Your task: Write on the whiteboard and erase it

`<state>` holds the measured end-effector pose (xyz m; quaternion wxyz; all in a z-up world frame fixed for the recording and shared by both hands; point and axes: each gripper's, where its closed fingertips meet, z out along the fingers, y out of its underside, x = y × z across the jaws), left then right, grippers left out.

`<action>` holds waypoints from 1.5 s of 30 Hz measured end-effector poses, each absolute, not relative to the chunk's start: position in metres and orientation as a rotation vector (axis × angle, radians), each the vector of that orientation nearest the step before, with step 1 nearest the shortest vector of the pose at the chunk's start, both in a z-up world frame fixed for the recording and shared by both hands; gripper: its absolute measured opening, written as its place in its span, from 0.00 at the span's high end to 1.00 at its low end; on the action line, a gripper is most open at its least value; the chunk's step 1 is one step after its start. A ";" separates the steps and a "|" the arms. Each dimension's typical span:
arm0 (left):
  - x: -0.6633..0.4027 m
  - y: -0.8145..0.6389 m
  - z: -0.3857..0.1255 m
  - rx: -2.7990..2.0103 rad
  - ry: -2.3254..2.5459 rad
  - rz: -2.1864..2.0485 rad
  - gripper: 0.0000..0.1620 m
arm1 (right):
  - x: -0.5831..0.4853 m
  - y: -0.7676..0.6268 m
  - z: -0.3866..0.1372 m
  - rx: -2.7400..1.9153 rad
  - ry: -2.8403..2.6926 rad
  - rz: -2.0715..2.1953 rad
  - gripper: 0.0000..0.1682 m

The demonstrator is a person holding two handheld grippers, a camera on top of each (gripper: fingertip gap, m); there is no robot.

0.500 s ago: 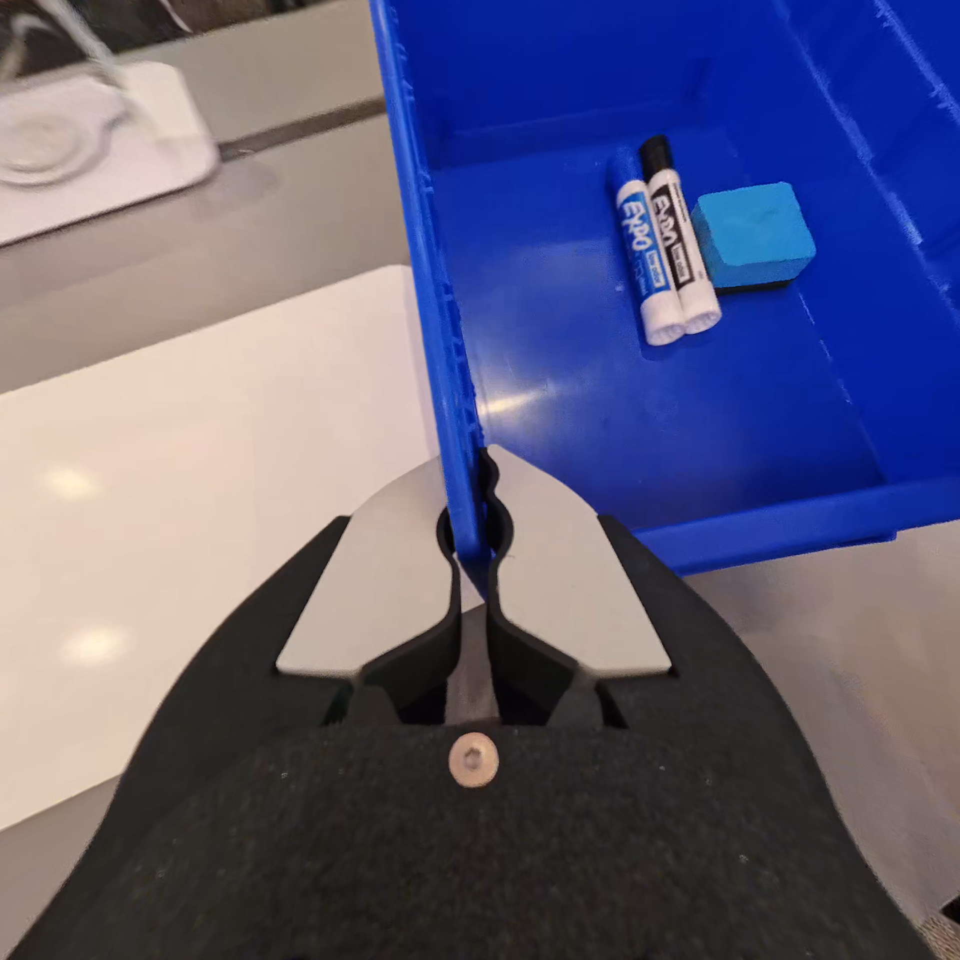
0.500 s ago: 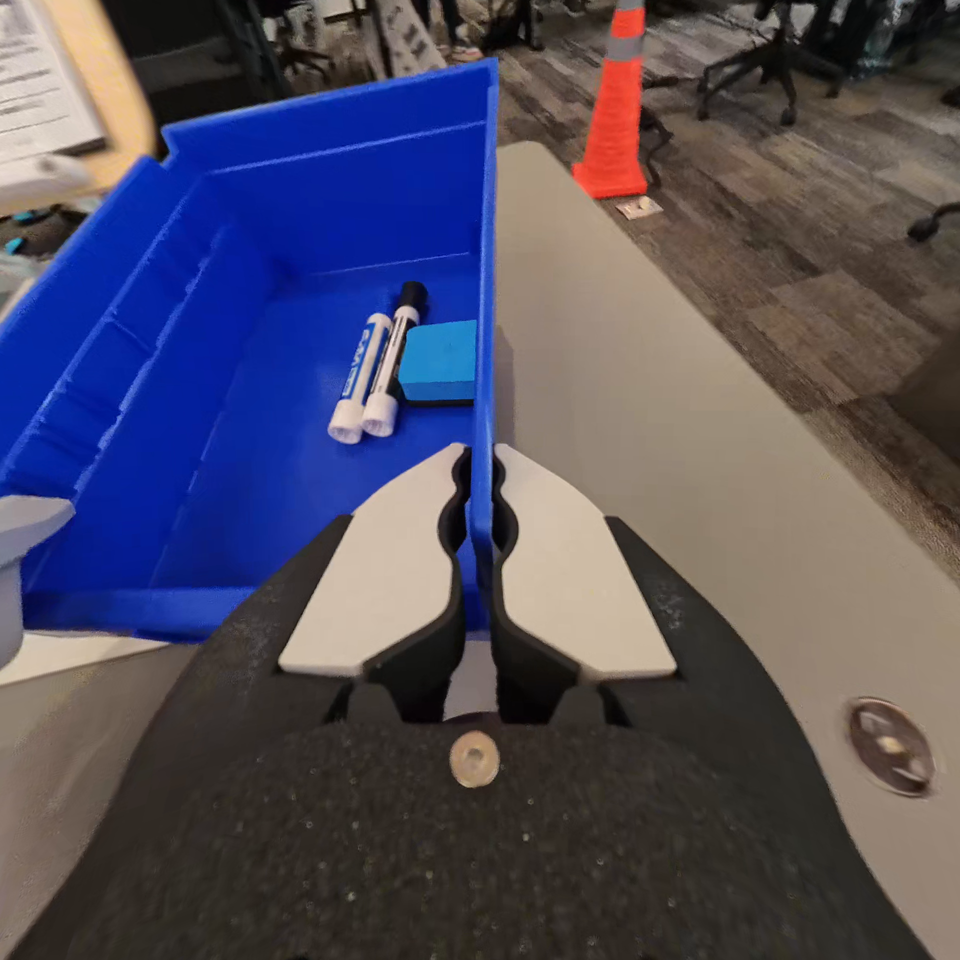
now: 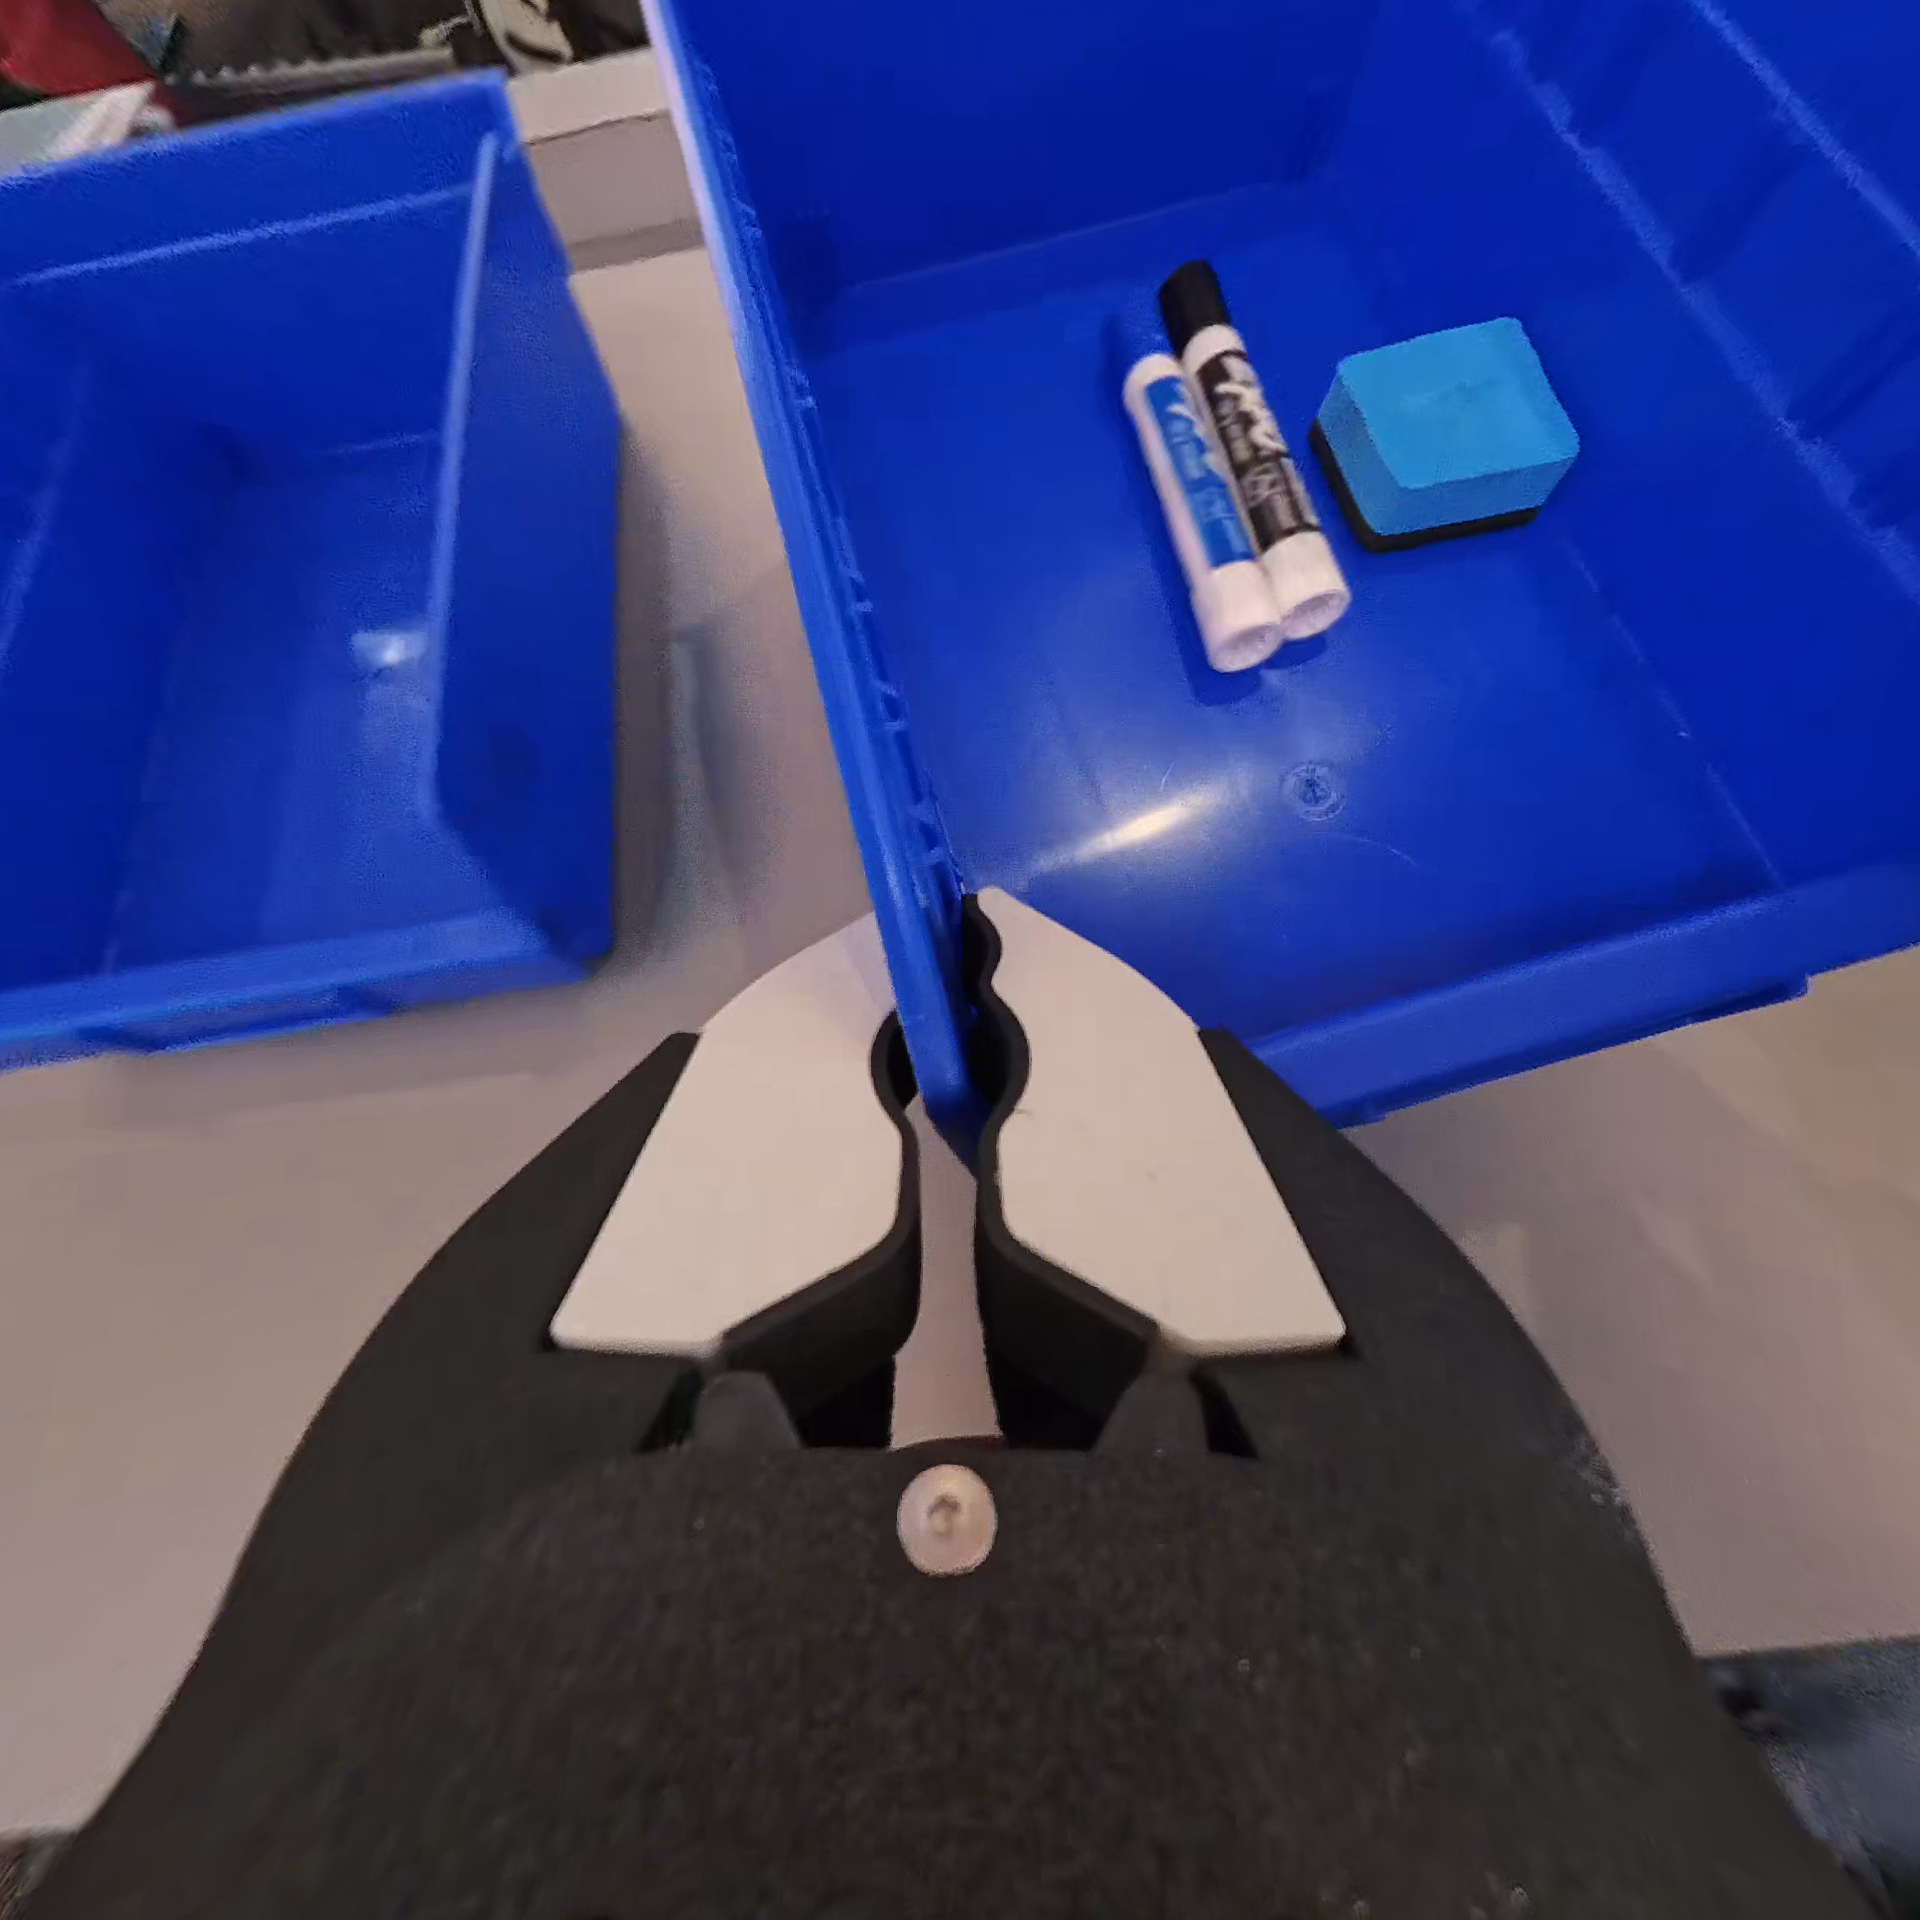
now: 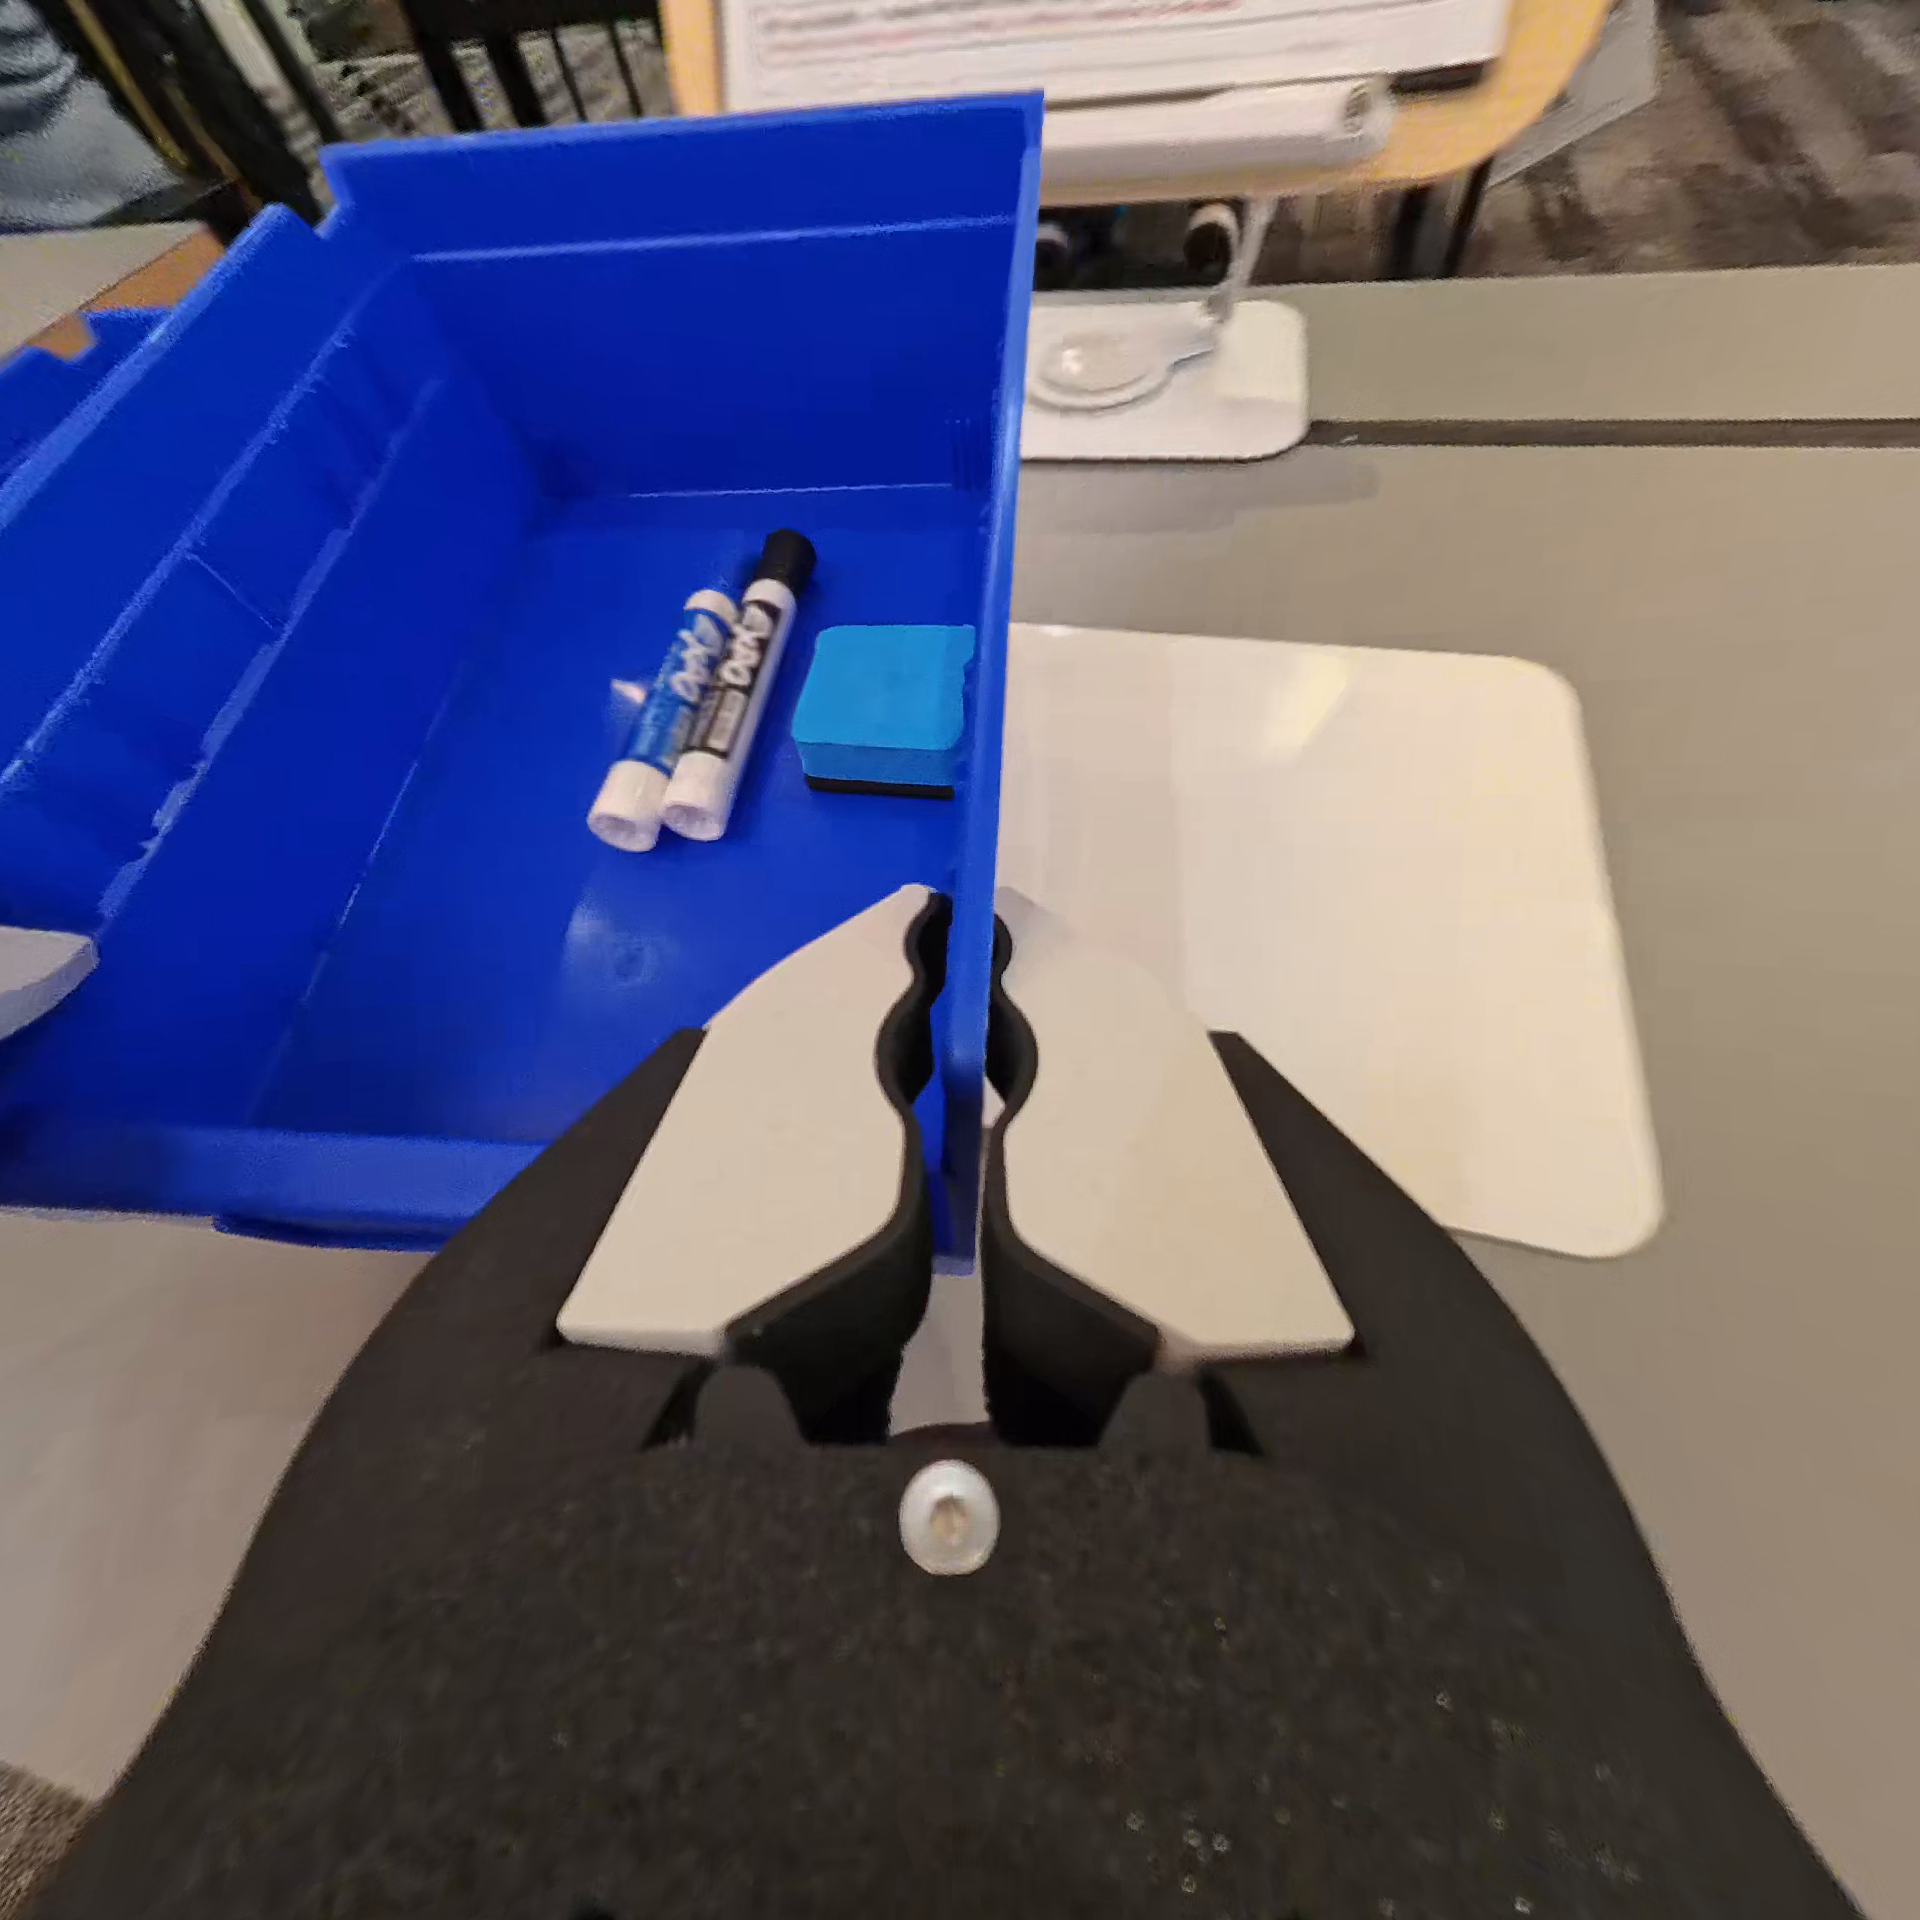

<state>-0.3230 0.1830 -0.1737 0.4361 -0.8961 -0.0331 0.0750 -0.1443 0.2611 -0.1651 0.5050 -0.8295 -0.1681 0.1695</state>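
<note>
While both side walls of the rigid blue plastic bin (image 3: 1299, 831) remain clamped, noted as follows. Left tool (image 3: 951, 997) pinching the bin's left wall near the front corner; right tool (image 4: 961, 997) pinching the opposite wall likewise. Bin apparently lifted or tilted over the grey worktop (image 4: 1714, 540); contact underneath not determinable.

Inside, toward the far end: blue-capped white dry-erase marker (image 3: 1195, 509) and black-capped white dry-erase marker (image 3: 1252, 457), lying touching side by side; light-blue foam eraser with black felt base (image 3: 1444, 431) just beside them. White glossy rounded-corner whiteboard (image 4: 1330, 914) flat on the worktop, beside the bin's right wall, surface blank. Second blue plastic bin (image 3: 291, 582) to the left, nothing visible inside.

Handling judged: markers light, stiff, smooth and round, liable to roll or slip; best taken across the mid-barrel, clear of the cap. Eraser light and compressible; best gripped on the foam sides, felt downward. Whiteboard thin and slick, likely to slide under pressure. Writing not yet begun.
</note>
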 end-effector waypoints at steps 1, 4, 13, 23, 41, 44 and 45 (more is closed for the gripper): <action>-0.333 0.174 -0.177 -2.237 -0.092 0.199 0.98 | -0.156 0.255 -0.169 -2.007 -0.423 0.422 0.97; -0.355 0.156 -0.197 -2.268 -0.136 0.193 0.98 | -0.183 0.242 -0.185 -2.027 -0.478 0.431 0.97; -0.361 0.149 -0.231 -2.264 -0.109 0.072 0.83 | -0.202 0.234 -0.213 -2.008 -0.567 0.447 0.95; -0.480 0.128 -0.140 -2.019 -0.215 0.071 0.57 | -0.180 0.219 -0.109 -1.562 -0.879 0.590 0.77; -0.645 0.205 -0.222 -2.227 -0.311 0.088 0.97 | -0.297 0.098 -0.157 -1.571 -1.341 0.910 0.74; -0.639 0.179 -0.222 -2.227 -0.374 0.142 0.97 | -0.315 0.080 -0.166 -1.620 -1.368 0.925 0.73; -0.635 0.168 -0.223 -2.227 -0.398 0.148 0.97 | -0.321 0.074 -0.167 -1.630 -1.356 0.945 0.73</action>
